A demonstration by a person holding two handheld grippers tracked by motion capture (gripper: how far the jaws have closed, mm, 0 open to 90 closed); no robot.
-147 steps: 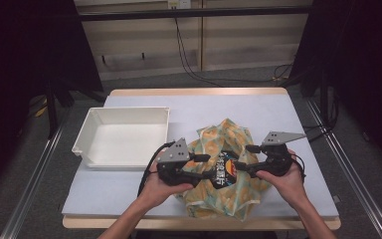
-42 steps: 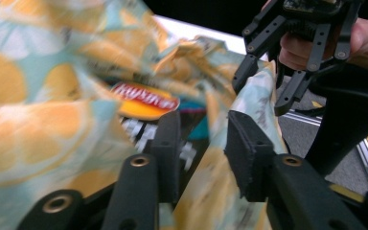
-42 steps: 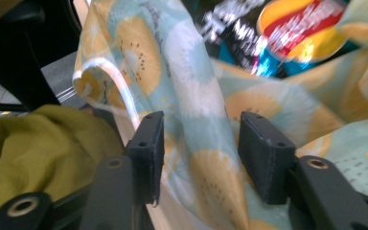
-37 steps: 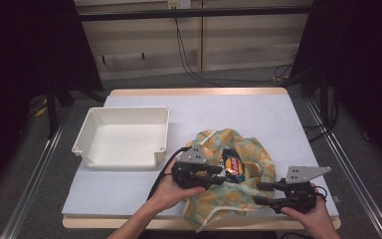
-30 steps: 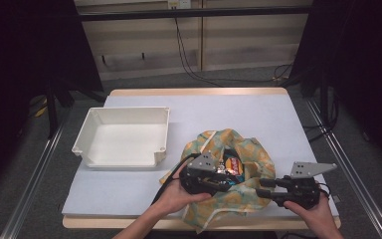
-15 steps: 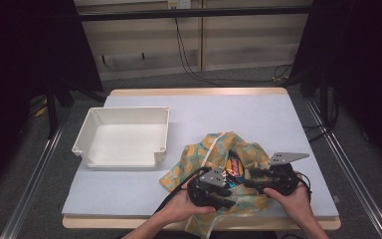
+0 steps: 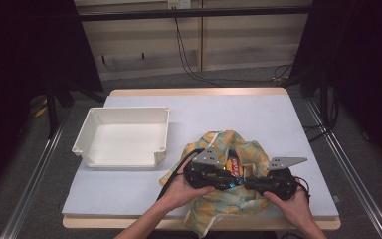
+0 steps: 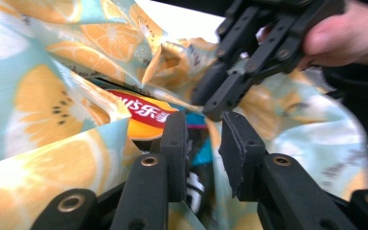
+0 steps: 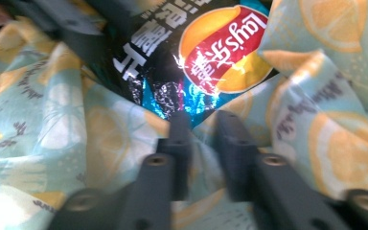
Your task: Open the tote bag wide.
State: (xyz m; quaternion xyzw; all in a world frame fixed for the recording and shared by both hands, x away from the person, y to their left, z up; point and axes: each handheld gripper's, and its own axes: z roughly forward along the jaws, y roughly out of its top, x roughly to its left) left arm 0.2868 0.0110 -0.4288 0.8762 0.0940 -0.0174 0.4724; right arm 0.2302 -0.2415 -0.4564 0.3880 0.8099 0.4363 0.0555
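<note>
A cloth (image 7: 251, 152) printed with orange slices lies bunched at the front of the table around a black chips bag (image 7: 234, 168) with a red and yellow logo. My two grippers point at each other over its middle. The left gripper (image 7: 230, 180) has just been closing; in its own view (image 8: 203, 139) a fold of cloth stands between the jaws and a gap still shows. The right gripper (image 7: 243, 183) has also just been closing, and its jaws (image 9: 202, 124) pinch a cloth fold just below the bag (image 9: 220, 43). The left gripper view shows the right gripper (image 8: 211, 103) close ahead.
A white empty tray (image 7: 122, 160) stands at the left of the pale table top (image 7: 229, 109). A person's hands hold both grippers at the front edge. Cables trail from the grippers across the cloth and the table.
The right gripper has come in from the cloth's right edge to meet the left one at the middle. The left gripper has shifted right and nearer the front. The cloth has bunched inward.
</note>
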